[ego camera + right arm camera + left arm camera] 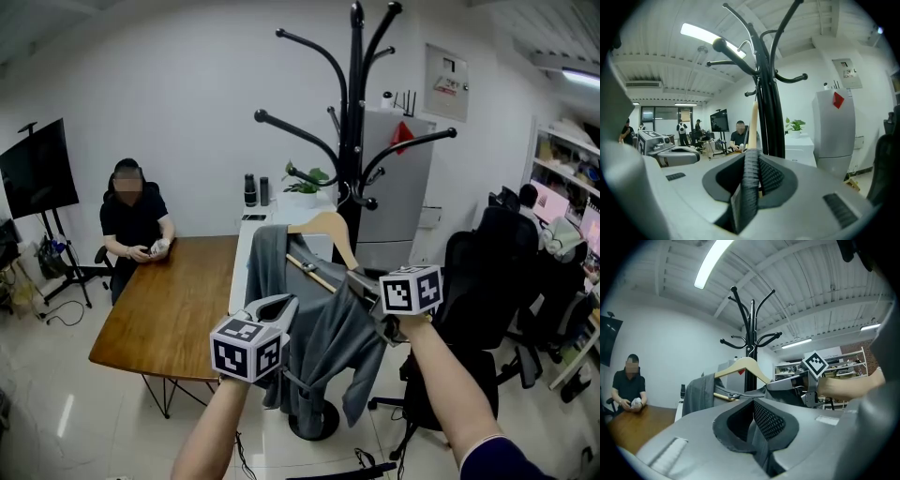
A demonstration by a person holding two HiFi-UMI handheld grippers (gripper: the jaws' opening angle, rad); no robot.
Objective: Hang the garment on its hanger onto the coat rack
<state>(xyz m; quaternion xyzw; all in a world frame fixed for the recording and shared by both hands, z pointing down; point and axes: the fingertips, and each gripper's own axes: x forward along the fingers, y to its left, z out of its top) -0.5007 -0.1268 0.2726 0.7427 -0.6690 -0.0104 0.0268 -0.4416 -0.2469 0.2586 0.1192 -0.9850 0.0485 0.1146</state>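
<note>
A black coat rack (354, 141) with curved arms stands ahead of me. In front of its pole hangs a wooden hanger (323, 228) with a grey garment (328, 337) draped over it. My right gripper (352, 275) is shut on the hanger's right shoulder, with grey cloth (749, 187) and the wood (753, 126) between its jaws. Lower left, my left gripper (291, 303) is shut on a fold of the garment (759, 446). The left gripper view shows the hanger (745, 365) held below the rack's arms (752, 333), with the hook not resting on any of them.
A wooden table (178, 300) stands to the left with a seated person (131, 220) behind it. A white counter (281, 220) with a plant and a grey cabinet (398, 187) sit behind the rack. Black office chairs (483, 281) crowd the right. The rack's round base (314, 422) is on the floor.
</note>
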